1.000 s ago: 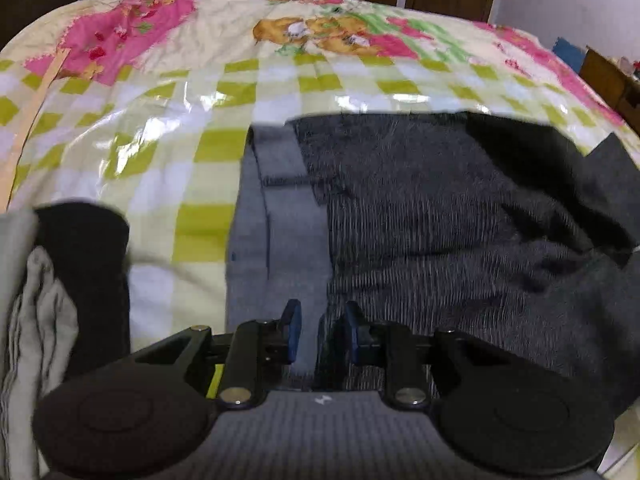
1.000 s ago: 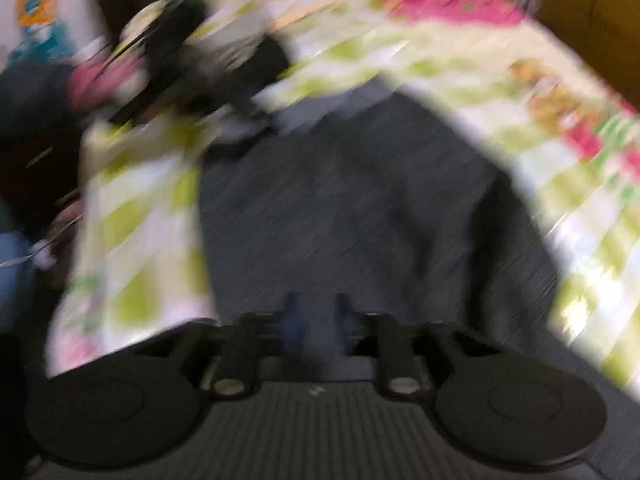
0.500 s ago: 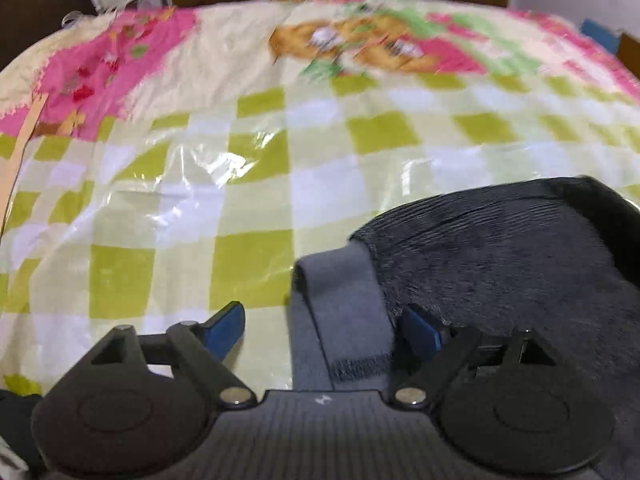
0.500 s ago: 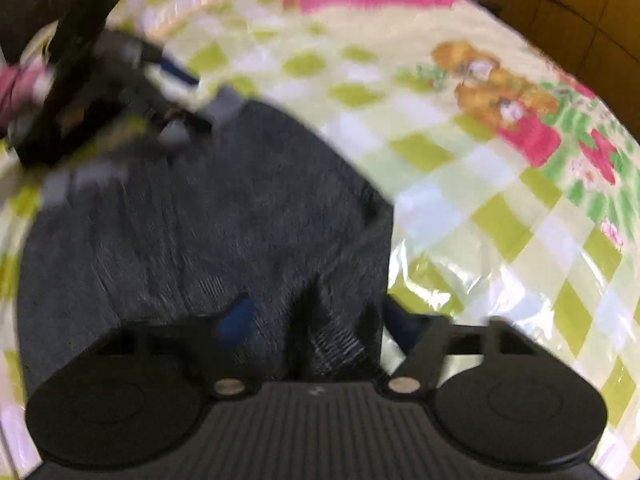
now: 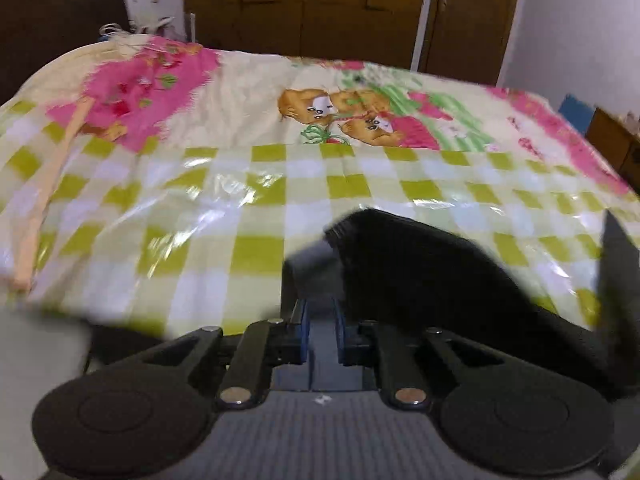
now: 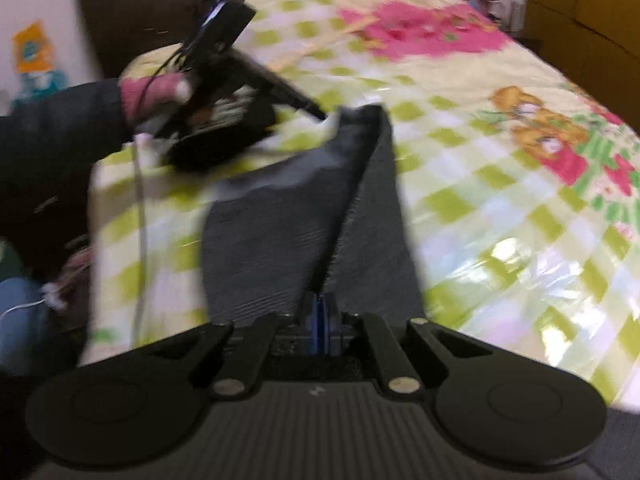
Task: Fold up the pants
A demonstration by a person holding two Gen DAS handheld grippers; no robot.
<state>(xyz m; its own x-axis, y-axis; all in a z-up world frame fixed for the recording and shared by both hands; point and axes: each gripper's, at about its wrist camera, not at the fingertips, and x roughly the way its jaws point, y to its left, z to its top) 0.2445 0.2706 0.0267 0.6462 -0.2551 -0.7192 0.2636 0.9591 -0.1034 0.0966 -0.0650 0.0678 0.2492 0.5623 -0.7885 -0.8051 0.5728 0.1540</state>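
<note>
The dark grey pants point(image 6: 304, 220) hang stretched above the bed between my two grippers. My right gripper point(image 6: 320, 320) is shut on one end of the pants at the bottom centre of the right wrist view. My left gripper point(image 5: 320, 320) is shut on the grey waistband end point(image 5: 312, 268), with the dark cloth point(image 5: 420, 272) draping to its right. The left gripper also shows in the right wrist view point(image 6: 324, 114), held by a hand at the upper left, gripping the far corner of the pants.
The bed is covered by a shiny green-and-white checked sheet point(image 5: 260, 184) with pink and bear prints. Brown wardrobe doors point(image 5: 320, 4) stand behind it. A dark folded garment point(image 6: 224, 136) lies near the bed's left edge. The person's sleeve point(image 6: 52, 128) is at left.
Both grippers were open around the pants' edge half a second ago and have since shut on it. They have lifted the pants off the bed and stretched them between them.
</note>
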